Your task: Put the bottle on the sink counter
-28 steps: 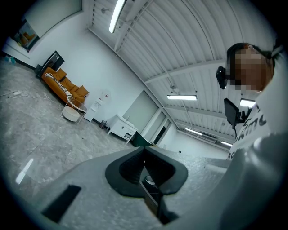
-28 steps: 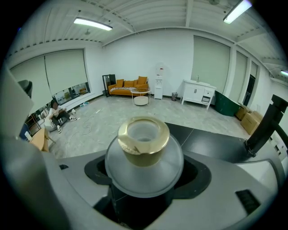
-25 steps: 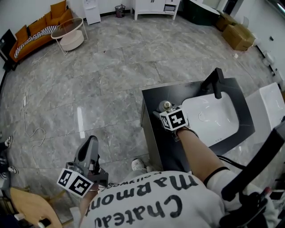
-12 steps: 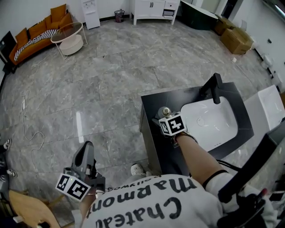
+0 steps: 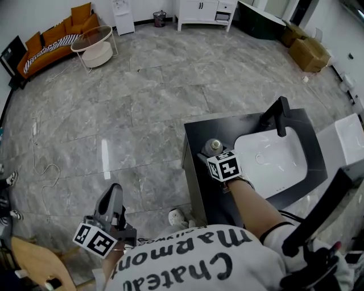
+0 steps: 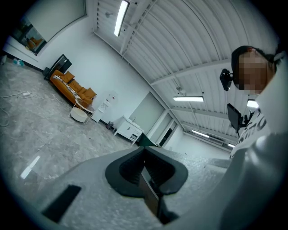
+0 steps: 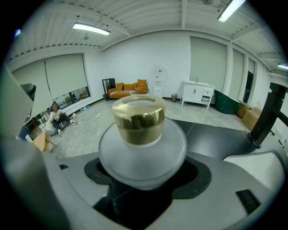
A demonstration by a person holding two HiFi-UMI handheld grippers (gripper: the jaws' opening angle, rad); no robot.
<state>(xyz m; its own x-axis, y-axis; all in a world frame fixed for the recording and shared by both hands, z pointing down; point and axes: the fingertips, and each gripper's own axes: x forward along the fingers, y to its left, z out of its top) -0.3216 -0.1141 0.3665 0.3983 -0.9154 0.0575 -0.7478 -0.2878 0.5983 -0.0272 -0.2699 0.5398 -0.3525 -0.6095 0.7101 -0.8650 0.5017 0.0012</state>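
Observation:
The bottle (image 5: 213, 146) is a round frosted one with a gold cap (image 7: 138, 117). It sits between the jaws of my right gripper (image 5: 211, 152), which is shut on its body (image 7: 141, 150). Bottle and gripper are over the left part of the black sink counter (image 5: 199, 128), beside the white basin (image 5: 273, 153) and the black faucet (image 5: 278, 115). Whether the bottle's base touches the counter is hidden. My left gripper (image 5: 111, 198) hangs low by the person's left side over the floor, jaws together and empty (image 6: 145, 179).
The counter's left edge drops to the grey tiled floor (image 5: 142, 96). A white fixture (image 5: 347, 133) stands right of the sink. Far back are an orange sofa (image 5: 54, 42), a round table (image 5: 94, 48), a white cabinet (image 5: 205, 8) and cardboard boxes (image 5: 310, 51).
The head view has shifted a little. The right gripper still holds the bottle over the counter's left part, and the left gripper stays low.

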